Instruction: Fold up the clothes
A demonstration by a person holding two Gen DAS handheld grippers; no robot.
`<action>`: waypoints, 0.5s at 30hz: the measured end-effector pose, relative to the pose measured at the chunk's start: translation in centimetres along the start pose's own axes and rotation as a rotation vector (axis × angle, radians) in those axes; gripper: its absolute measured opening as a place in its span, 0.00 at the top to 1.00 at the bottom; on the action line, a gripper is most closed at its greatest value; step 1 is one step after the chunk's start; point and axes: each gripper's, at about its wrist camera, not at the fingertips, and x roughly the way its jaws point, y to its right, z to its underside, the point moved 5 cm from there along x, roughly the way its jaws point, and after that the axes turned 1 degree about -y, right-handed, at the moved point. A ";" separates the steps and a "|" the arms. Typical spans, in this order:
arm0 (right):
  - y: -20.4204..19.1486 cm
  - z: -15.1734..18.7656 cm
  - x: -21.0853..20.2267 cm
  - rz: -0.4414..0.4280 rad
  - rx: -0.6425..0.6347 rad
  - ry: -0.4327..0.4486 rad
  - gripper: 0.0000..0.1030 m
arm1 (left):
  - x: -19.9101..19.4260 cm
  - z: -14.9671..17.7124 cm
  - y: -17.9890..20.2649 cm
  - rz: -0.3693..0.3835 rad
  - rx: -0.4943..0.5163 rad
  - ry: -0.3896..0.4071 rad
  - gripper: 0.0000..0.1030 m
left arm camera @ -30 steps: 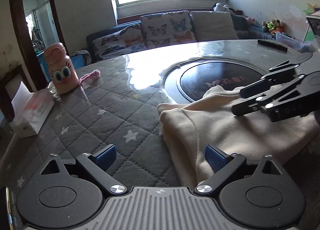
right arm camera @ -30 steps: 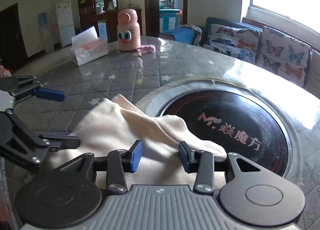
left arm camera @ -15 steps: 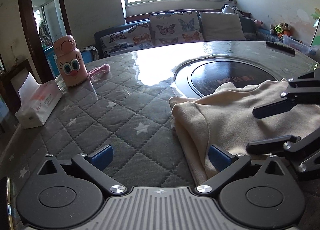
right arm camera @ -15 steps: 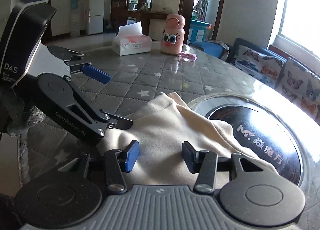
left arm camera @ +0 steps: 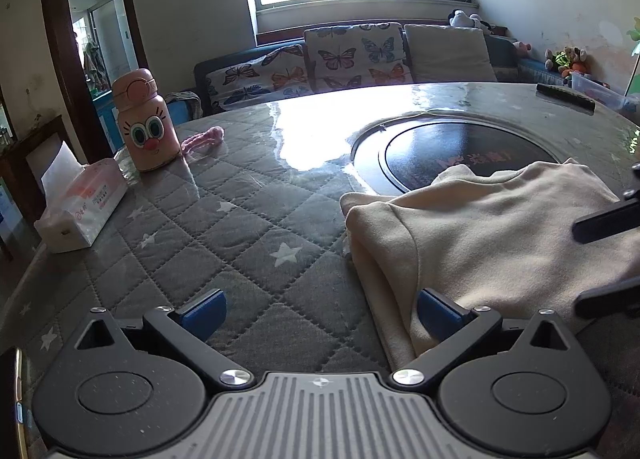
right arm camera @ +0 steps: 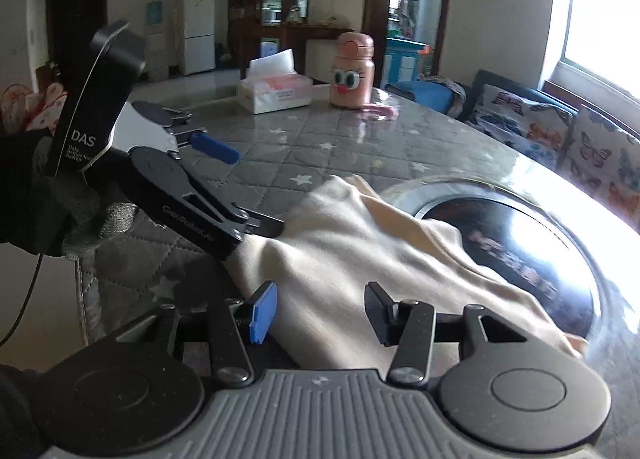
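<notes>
A cream garment [left arm camera: 500, 227] lies crumpled on the quilted grey table cover [left arm camera: 240, 243], partly over the black round inset [left arm camera: 460, 147]. My left gripper [left arm camera: 320, 315] is open wide at the garment's left edge, with its right pad [left arm camera: 438, 315] against the folded hem. In the right wrist view the left gripper [right arm camera: 244, 187] sits left of the garment [right arm camera: 360, 243], its lower finger touching the cloth edge. My right gripper [right arm camera: 320, 311] is open low over the garment's near part, cloth showing between its pads without being pinched. Its fingers [left arm camera: 600, 223] show at the right edge of the left wrist view.
A pink cartoon-faced bottle [left arm camera: 144, 119], a tissue box [left arm camera: 80, 211] and a pink strap [left arm camera: 204, 137] stand at the table's far left. A dark remote [left arm camera: 564, 97] lies at the far right. A gloved hand [right arm camera: 48, 195] holds the left gripper. A sofa [left arm camera: 360, 55] runs behind the table.
My right gripper has slid toward the right edge of the left wrist view and rolled, its jaws a little wider. The left gripper has stayed at the garment's left edge.
</notes>
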 end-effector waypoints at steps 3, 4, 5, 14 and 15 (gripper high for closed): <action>1.5 1.1 -1.5 0.030 0.060 -0.019 0.51 | -0.1 0.0 0.1 -0.004 0.006 0.001 0.00; 2.0 1.5 -1.9 0.041 0.077 -0.025 0.51 | -0.1 0.0 0.1 -0.007 0.009 0.001 0.00; 2.4 2.0 -2.3 0.051 0.094 -0.032 0.51 | -0.1 0.0 0.1 -0.008 0.009 0.001 0.00; 5.3 6.6 -4.7 0.124 0.224 -0.093 0.51 | -0.1 0.0 0.3 -0.017 0.014 -0.001 0.00; 5.3 6.8 -4.8 0.121 0.225 -0.092 0.51 | -0.2 0.0 0.3 -0.018 0.014 -0.002 0.00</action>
